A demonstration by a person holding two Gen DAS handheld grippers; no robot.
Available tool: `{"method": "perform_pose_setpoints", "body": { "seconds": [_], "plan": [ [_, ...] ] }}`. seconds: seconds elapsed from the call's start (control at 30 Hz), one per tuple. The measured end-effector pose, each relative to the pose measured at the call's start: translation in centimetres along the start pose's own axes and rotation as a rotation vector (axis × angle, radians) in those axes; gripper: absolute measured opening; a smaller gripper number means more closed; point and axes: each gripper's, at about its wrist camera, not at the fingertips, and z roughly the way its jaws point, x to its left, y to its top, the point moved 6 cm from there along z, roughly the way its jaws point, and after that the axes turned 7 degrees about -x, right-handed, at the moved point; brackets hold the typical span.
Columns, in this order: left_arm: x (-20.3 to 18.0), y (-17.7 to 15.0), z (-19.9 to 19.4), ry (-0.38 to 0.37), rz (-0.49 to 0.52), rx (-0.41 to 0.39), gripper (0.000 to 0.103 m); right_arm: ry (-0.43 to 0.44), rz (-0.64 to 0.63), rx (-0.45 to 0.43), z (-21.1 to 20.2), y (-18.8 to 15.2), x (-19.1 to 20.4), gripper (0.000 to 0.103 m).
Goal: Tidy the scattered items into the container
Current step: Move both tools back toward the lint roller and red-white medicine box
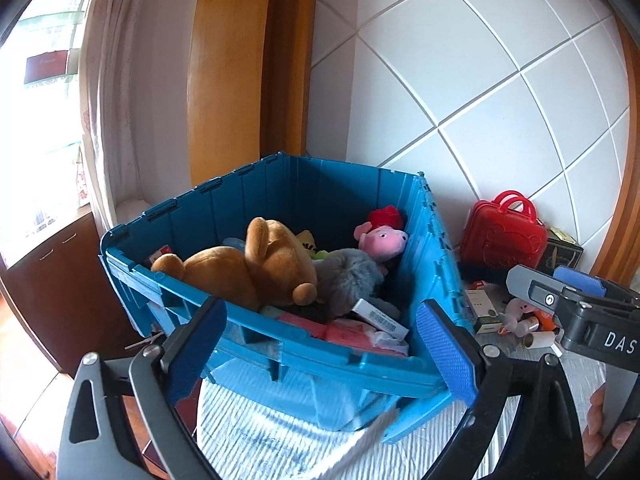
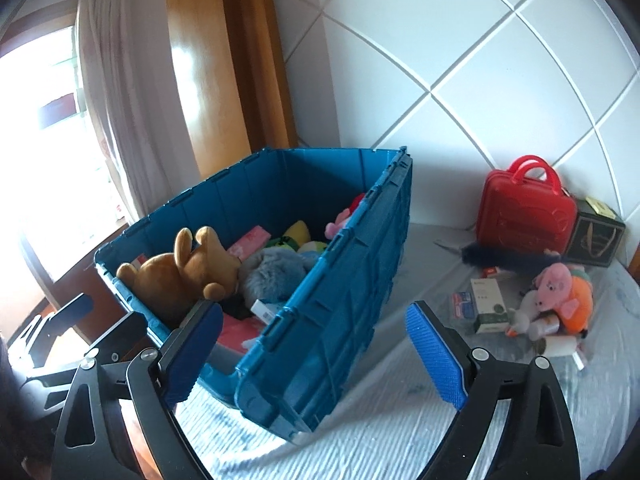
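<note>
At the far left hangs a pale, softly pleated curtain point(image 2: 120, 92) beside a glossy curved wooden panel point(image 2: 208, 64). The left tongs point(image 1: 320, 344) are spread wide with nothing between their ribbed blue pads, hovering at the near rim of the blue plastic crate point(image 1: 288, 344), a ribbed, hard-walled bin standing on the bed point(image 2: 400, 420) with its striped, woven-looking cover. Inside the crate lies a brown plush bear point(image 1: 256, 264) face down, a fuzzy grey plush point(image 1: 352, 276) touching it, a pink plush pig point(image 1: 384, 238) against the far right wall with something red behind it, and a white barcoded box point(image 1: 380, 318) among flat pink packets. The right tongs point(image 2: 314, 350) are likewise fully parted and hold nothing, with the crate's hinged lid flap point(image 2: 340, 280) hanging between their pads in the view. Further right, on the bed and well apart from the crate, sit a white rectangular box point(image 2: 490, 302), a second pink pig plush point(image 2: 554, 282) resting on an orange plush point(image 2: 580, 300), a dark furry strip point(image 2: 508, 260), a shiny red moulded case point(image 2: 524, 208) with arched handles, and a dark cube-shaped box point(image 2: 596, 236) just beside it.
</note>
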Motion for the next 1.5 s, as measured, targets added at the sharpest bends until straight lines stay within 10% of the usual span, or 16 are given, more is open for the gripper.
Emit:
{"method": "perform_pose_setpoints", "body": {
  "seconds": [0.77,1.1,1.23,1.5],
  "plan": [
    [-32.5,-7.6,3.2,-0.206,0.128,0.096,0.101,-0.332,0.273,0.021,-11.7,-8.2,-38.3,0.1],
    [-36.1,-12.0,11.9,-0.26,0.178,0.228,0.101,-0.454,0.355,0.108,-9.1,-11.8,-45.7,0.1],
    [-38.4,-14.8,15.2,-0.29,0.224,0.283,0.093,-0.483,0.364,0.184,-6.3,-13.9,-47.7,0.071],
    [-43.4,-20.2,20.4,-0.301,0.231,0.418,0.087,-0.445,0.35,0.297,-0.4,-16.7,-52.5,0.065]
  ]
}}
